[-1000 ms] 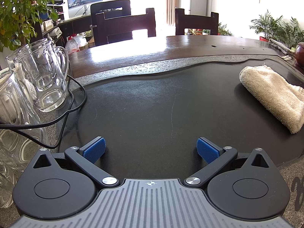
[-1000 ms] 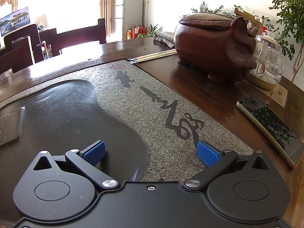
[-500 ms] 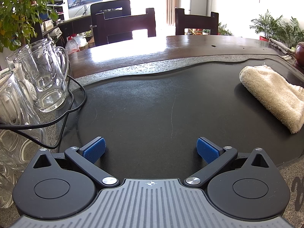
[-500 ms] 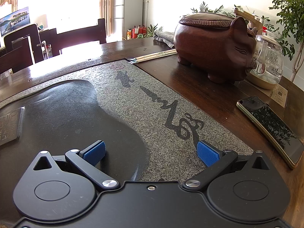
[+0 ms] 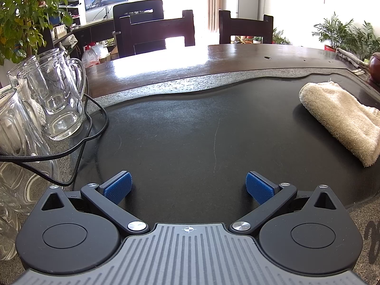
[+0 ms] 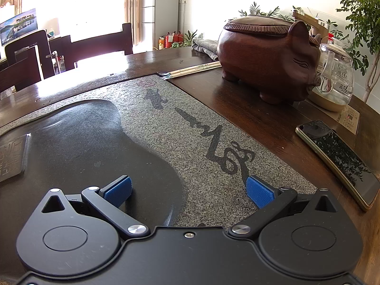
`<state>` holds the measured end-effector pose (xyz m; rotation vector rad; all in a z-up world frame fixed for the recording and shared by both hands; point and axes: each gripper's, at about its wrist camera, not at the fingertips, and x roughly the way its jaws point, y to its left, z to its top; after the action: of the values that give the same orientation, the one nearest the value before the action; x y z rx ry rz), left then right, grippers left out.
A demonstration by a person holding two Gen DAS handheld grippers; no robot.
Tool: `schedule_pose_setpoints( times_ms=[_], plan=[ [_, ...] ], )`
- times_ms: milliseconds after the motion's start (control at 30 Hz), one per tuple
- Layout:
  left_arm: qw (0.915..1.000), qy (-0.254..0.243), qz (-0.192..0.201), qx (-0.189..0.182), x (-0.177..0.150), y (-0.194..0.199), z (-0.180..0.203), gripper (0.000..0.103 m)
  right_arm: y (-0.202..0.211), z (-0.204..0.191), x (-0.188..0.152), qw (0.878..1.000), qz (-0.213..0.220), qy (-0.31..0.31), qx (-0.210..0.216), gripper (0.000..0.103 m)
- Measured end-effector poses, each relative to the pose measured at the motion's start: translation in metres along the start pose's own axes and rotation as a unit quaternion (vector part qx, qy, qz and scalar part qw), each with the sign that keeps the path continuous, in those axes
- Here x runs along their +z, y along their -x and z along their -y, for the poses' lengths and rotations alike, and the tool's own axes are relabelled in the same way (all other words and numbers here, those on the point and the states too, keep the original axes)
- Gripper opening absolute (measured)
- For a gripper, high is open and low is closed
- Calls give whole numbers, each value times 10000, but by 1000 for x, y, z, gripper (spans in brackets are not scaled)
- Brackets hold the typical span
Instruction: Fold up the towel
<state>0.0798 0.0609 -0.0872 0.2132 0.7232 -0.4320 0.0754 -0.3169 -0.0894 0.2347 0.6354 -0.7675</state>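
A beige towel (image 5: 342, 118) lies folded over in a thick bundle on the dark stone tray (image 5: 190, 130), at the right edge of the left wrist view. My left gripper (image 5: 188, 186) is open and empty, low over the tray, well to the left of the towel. My right gripper (image 6: 188, 188) is open and empty over the tray's edge and the grey speckled stone (image 6: 201, 142). The towel does not show in the right wrist view.
Glass mugs (image 5: 51, 95) and a black cable (image 5: 71, 149) crowd the left side. A wooden pig (image 6: 268, 57), glass kettle (image 6: 334, 78), phone (image 6: 339, 159) and chopsticks (image 6: 194, 67) sit on the wooden table at right. Chairs (image 5: 154, 30) stand behind.
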Motion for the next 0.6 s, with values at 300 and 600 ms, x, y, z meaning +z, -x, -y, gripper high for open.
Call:
schedule_pose_setpoints(
  times_ms=[300, 600],
  plan=[
    [10000, 5, -2, -4, 0, 0, 1, 103, 0, 0, 0, 10000, 0, 1, 0, 103],
    [10000, 4, -3, -4, 0, 1, 2, 103, 0, 0, 0, 10000, 0, 0, 0, 103]
  ],
)
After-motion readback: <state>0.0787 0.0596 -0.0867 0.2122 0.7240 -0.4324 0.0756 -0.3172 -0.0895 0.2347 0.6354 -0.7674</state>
